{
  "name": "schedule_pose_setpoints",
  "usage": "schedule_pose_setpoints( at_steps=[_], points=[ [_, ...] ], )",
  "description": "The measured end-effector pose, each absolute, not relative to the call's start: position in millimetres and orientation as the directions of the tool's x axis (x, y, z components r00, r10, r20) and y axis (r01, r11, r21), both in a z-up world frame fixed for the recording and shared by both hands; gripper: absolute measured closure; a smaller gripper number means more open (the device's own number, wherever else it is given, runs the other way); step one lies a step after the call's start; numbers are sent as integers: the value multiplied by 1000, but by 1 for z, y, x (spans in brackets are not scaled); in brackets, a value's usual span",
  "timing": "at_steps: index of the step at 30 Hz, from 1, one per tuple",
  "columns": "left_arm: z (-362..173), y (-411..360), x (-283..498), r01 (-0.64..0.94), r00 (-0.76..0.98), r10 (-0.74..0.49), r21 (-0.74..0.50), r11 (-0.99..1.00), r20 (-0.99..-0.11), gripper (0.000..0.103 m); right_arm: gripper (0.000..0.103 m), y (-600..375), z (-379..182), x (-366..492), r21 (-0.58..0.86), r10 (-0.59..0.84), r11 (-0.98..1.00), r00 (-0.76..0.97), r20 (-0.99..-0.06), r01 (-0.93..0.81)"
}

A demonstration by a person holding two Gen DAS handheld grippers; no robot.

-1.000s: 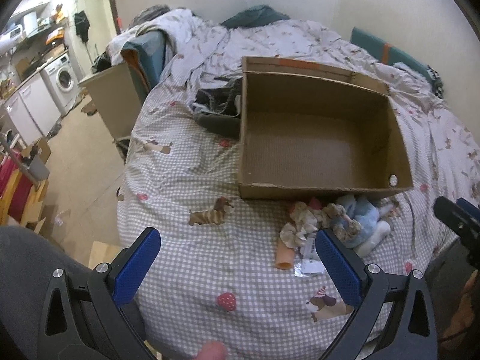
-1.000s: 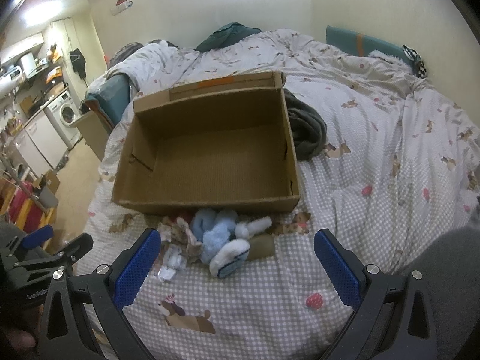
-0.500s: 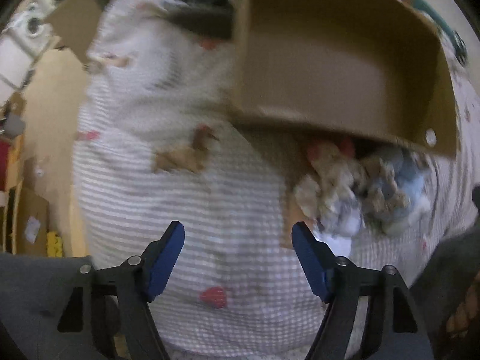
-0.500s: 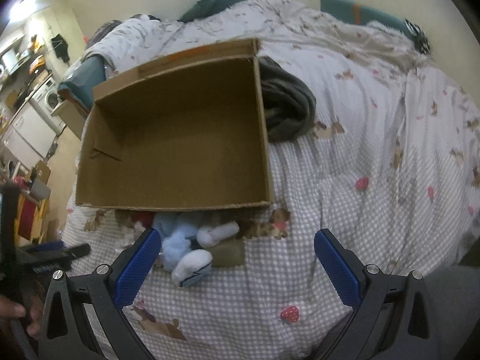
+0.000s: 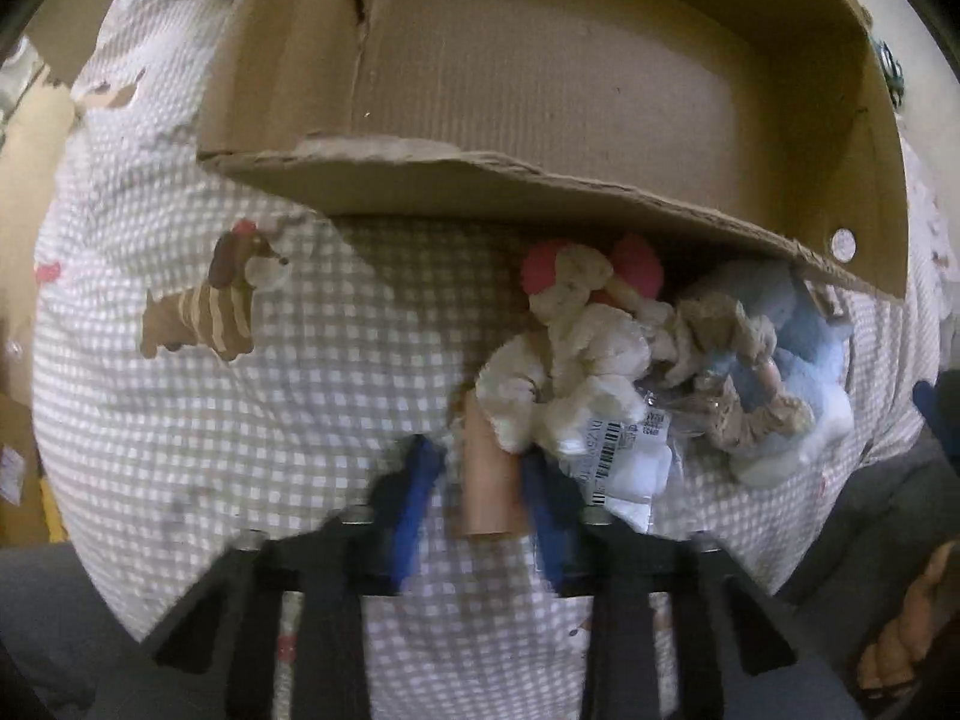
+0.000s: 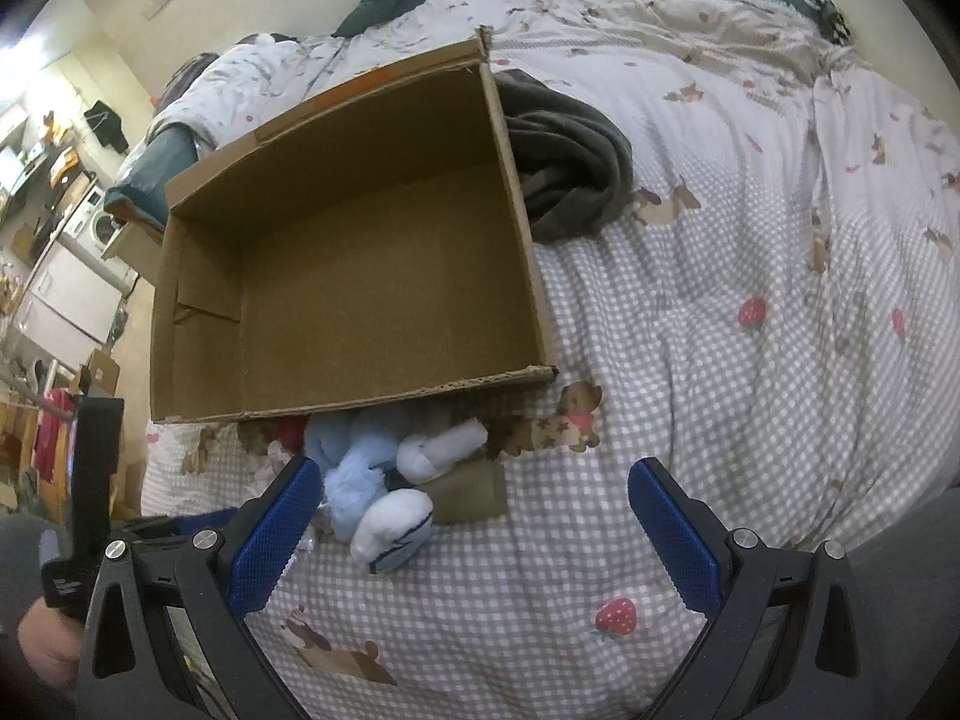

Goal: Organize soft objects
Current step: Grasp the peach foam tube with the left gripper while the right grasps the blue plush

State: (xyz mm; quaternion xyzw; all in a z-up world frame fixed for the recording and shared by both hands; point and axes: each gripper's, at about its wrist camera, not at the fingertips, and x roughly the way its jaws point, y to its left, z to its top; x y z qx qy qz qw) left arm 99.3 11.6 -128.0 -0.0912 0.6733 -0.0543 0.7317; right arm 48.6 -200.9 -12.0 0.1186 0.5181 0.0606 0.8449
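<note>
The left tongs point(image 5: 477, 480) are sitting low on the checked bedspread point(image 5: 240, 420), their blue fingers point(image 5: 420, 480) drawn in around a small peach-coloured piece point(image 5: 489, 480) at the near edge of the heap; the picture is blurred, so I cannot tell whether they are gripping it or only flanking it. It is probably light and limp, so pinching it mid-length should be holding it best. Just beyond, the pile of soft things point(image 5: 630, 360) is lying bunched: cream plush, a crinkly packet with a barcode, blue plush, all likely squashy and easy to snag together. The right tongs point(image 6: 474, 516) are hanging spread wide, with the blue plush point(image 6: 360, 480) just inside their left finger. Farther off, the cardboard box point(image 6: 510, 180) is standing bare inside.
</note>
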Motion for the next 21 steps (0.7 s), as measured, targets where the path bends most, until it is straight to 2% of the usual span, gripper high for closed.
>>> schedule_pose_setpoints(
  at_steps=[3, 12, 16, 19, 20, 21],
  points=[
    [-123, 19, 95, -49, 97, -233, -239, 970, -968, 95, 0, -202, -14, 50, 267, 229, 963, 451, -863, 23],
    [-81, 66, 51, -61, 124, -225, -234, 970, -966, 96, 0, -211, -19, 54, 356, 308, 934, 433, -847, 33],
    [-47, 85, 21, -88, 196, -199, -219, 972, -960, 96, 0, -209, -21, 54, 387, 345, 922, 403, -848, 27],
    [-40, 102, 15, -108, 255, -166, -199, 974, -953, 96, 0, -202, -28, 55, 438, 411, 899, 344, -845, 1],
    [-36, 107, 12, -114, 270, -160, -197, 974, -949, 96, 2, -199, -31, 55, 456, 433, 890, 325, -841, -7],
    [-34, 109, 13, -117, 278, -160, -198, 973, -947, 96, 13, -195, -34, 56, 470, 452, 882, 303, -839, -13]
  ],
)
